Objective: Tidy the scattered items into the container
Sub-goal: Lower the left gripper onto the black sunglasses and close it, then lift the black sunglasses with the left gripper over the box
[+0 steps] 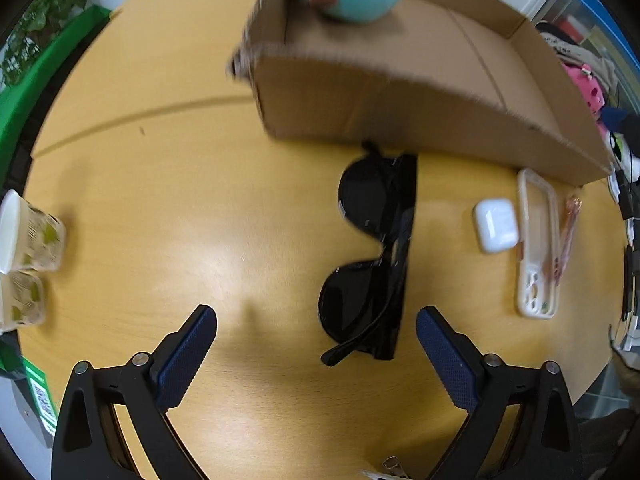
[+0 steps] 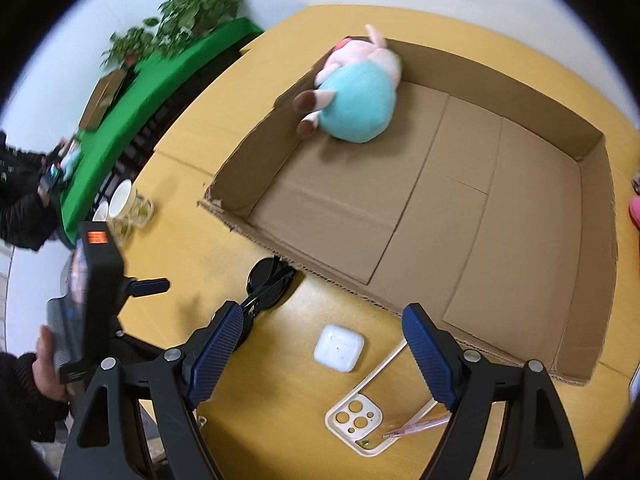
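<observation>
The left gripper (image 1: 316,354) hangs above the round yellow wooden table (image 1: 160,208) with its blue-padded fingers spread wide and nothing between them. A pair of black folded sunglasses (image 1: 372,256) lies on the tabletop just ahead of it, nearer the right-hand finger, one end almost touching the near wall of the shallow brown cardboard box (image 1: 400,92).

The right gripper (image 2: 324,354) is likewise spread and empty, poised over a small white rounded earbud case (image 2: 339,347) that rests on the table between its fingers in the right wrist view. Just nearer the camera lies a cream translucent phone case (image 2: 356,416) with its camera cut-outs showing, and a slim pink pen (image 2: 416,427) lies across its lower edge. In the left wrist view these three sit side by side, close to the box's front wall.

Inside the box, in its far left corner, lies a pink plush pig in a turquoise dress (image 2: 356,92) (the rest of the box floor is bare cardboard).

At the table's left edge stand two patterned paper cups (image 1: 28,236). Beyond the table runs a green-covered bench with leafy potted plants (image 2: 188,12).
</observation>
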